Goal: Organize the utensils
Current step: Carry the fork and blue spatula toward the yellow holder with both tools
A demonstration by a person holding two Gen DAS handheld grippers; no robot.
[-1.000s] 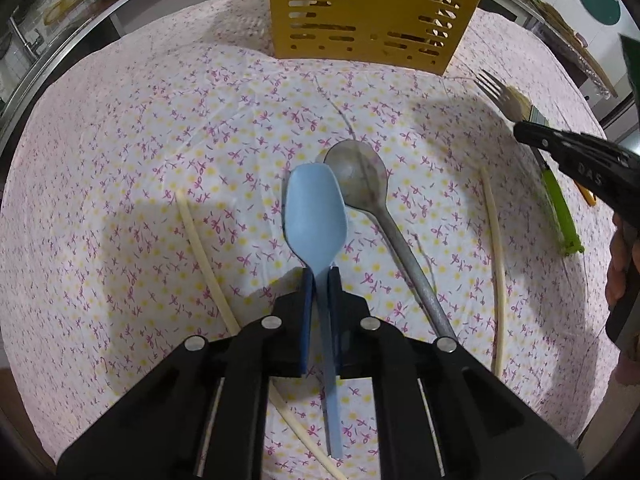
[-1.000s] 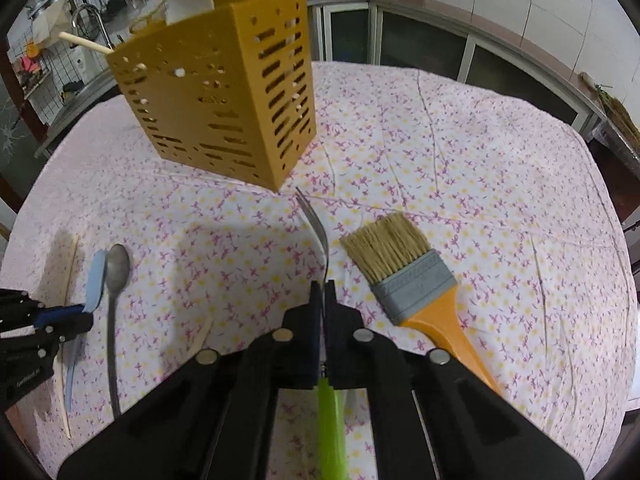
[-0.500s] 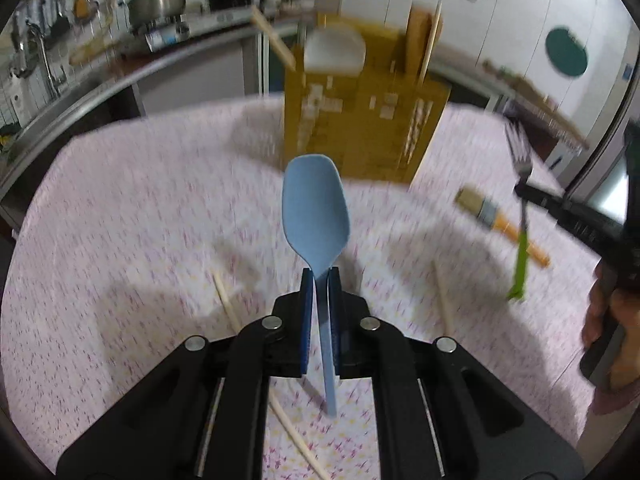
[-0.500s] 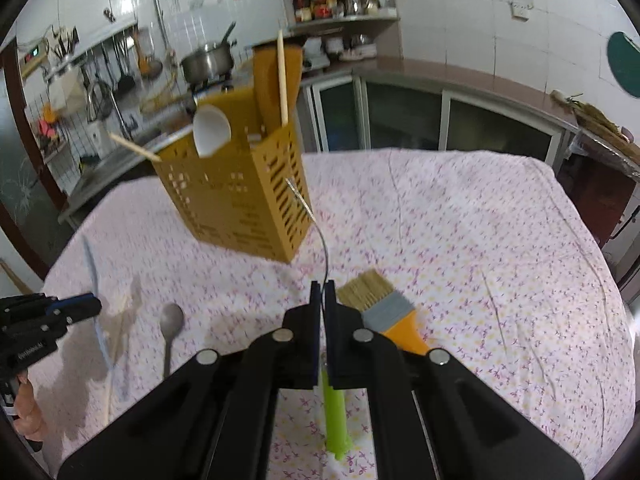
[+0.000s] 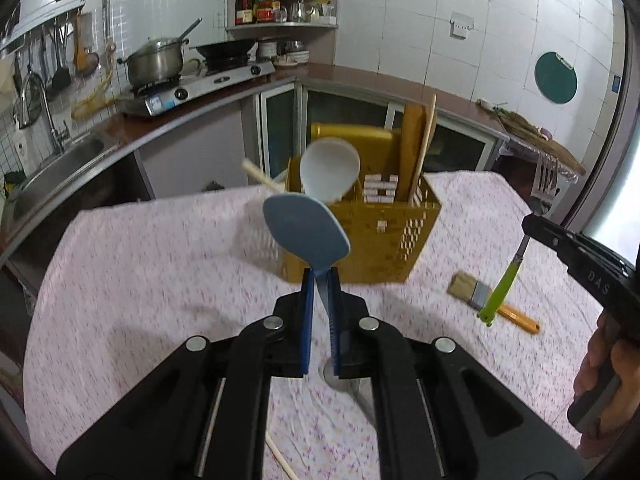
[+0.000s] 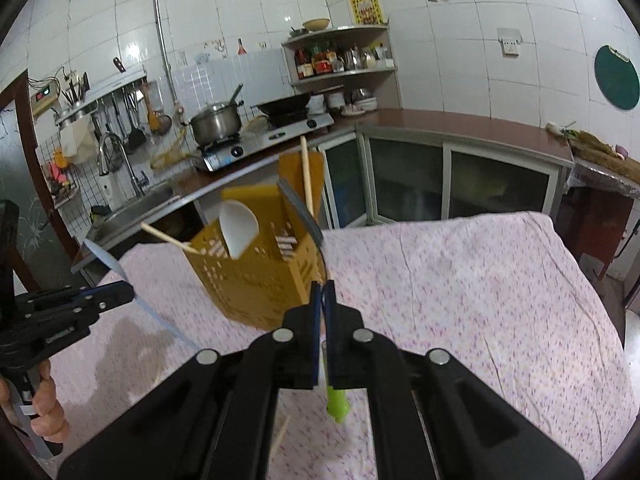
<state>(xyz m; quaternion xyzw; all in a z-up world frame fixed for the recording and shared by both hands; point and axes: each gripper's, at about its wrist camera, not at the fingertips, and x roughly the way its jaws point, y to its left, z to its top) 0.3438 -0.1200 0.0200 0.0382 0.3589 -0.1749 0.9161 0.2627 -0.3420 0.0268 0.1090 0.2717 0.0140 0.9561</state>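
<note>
- The blue spoon (image 5: 306,232) is up in the air, bowl upward, in front of the yellow utensil basket (image 5: 384,236); its thin handle is pinched between the pressed-together fingers of the left tool (image 5: 319,280)
- The fork (image 5: 545,178), green-handled, hangs in the air with its tines up, right of the basket; the right tool (image 6: 322,292) is closed on its neck, the green end hanging below the fingers
- The basket stands on the table (image 5: 140,280) under a pink flowered cloth; it holds a white spoon (image 5: 330,170), a wooden spatula (image 5: 412,148) and a chopstick (image 5: 260,178)
- A paintbrush (image 5: 480,300) lies flat on the cloth beside the basket; a metal spoon's bowl (image 5: 336,376) shows under the left tool
</note>
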